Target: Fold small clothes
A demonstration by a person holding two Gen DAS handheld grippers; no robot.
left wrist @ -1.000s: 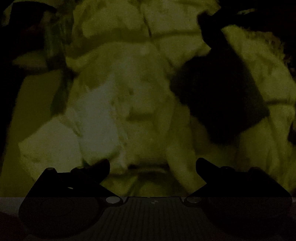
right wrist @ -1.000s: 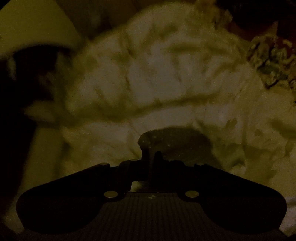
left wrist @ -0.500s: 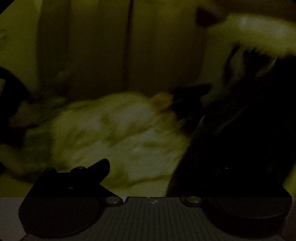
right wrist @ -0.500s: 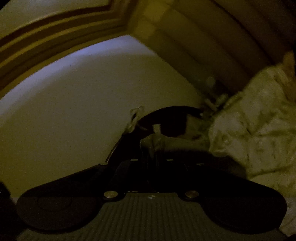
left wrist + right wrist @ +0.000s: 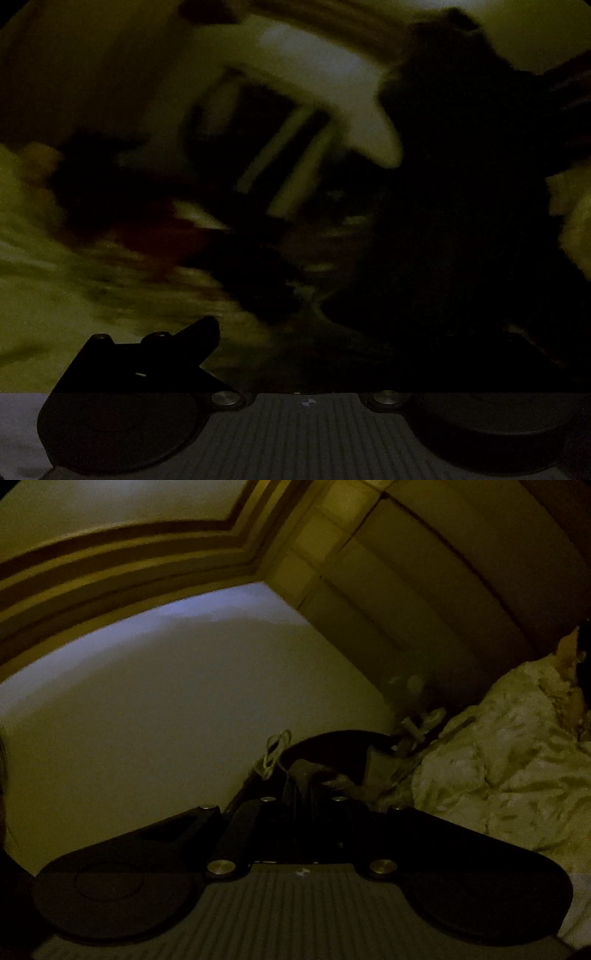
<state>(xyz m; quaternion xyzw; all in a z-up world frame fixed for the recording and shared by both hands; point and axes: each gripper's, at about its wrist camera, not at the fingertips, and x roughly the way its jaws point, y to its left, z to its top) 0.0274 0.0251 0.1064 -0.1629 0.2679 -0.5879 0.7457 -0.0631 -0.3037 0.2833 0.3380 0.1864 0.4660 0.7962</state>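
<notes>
The room is very dim. In the right wrist view my right gripper (image 5: 301, 779) is shut on a dark small garment (image 5: 332, 746), held up in the air in front of the wall. In the left wrist view, which is blurred by motion, the same dark garment (image 5: 461, 221) hangs as a black mass on the right and hides my right finger. My left gripper (image 5: 306, 332) is open; only its left finger (image 5: 199, 332) shows clearly.
A crumpled pale bedspread (image 5: 517, 760) lies at the right of the right wrist view and at the left of the left wrist view (image 5: 55, 288). A wall and wardrobe panels (image 5: 424, 590) stand behind. A pale chair-like frame (image 5: 314, 92) shows blurred.
Both grippers have swung up from looking down at the bedspread. My right gripper has lifted the dark garment off the bed. The left view has turned toward the hanging garment.
</notes>
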